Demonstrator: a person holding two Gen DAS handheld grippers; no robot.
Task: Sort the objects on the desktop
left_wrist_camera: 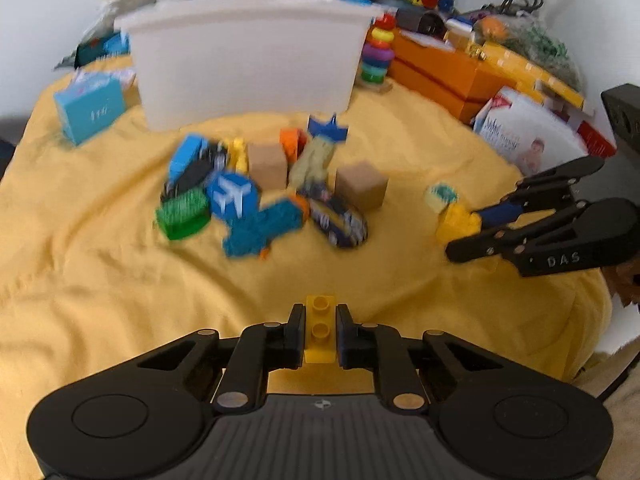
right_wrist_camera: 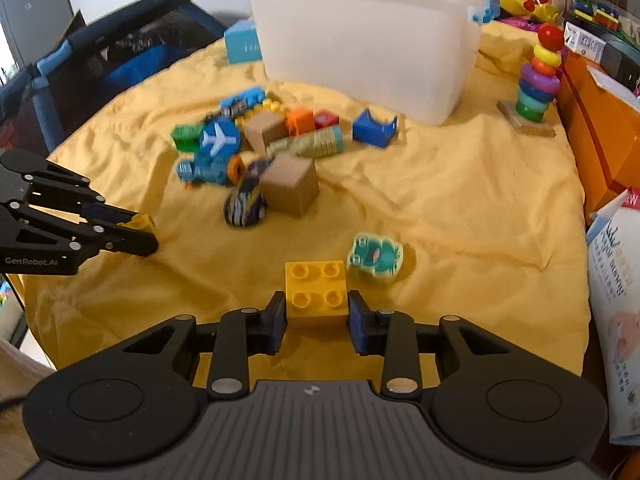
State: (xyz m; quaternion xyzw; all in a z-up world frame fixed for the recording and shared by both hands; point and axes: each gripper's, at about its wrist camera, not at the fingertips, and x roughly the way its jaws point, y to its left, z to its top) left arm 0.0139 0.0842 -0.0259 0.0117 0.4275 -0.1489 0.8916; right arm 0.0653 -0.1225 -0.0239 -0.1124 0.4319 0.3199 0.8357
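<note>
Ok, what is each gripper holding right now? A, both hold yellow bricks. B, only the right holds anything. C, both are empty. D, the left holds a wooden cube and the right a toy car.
A: the left gripper is shut on a narrow yellow brick, and the right gripper has its pads against a square yellow brick.

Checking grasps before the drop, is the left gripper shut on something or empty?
Shut on a narrow yellow brick: the left gripper has both fingers pressed against its sides, studs up, above the yellow cloth.
</note>
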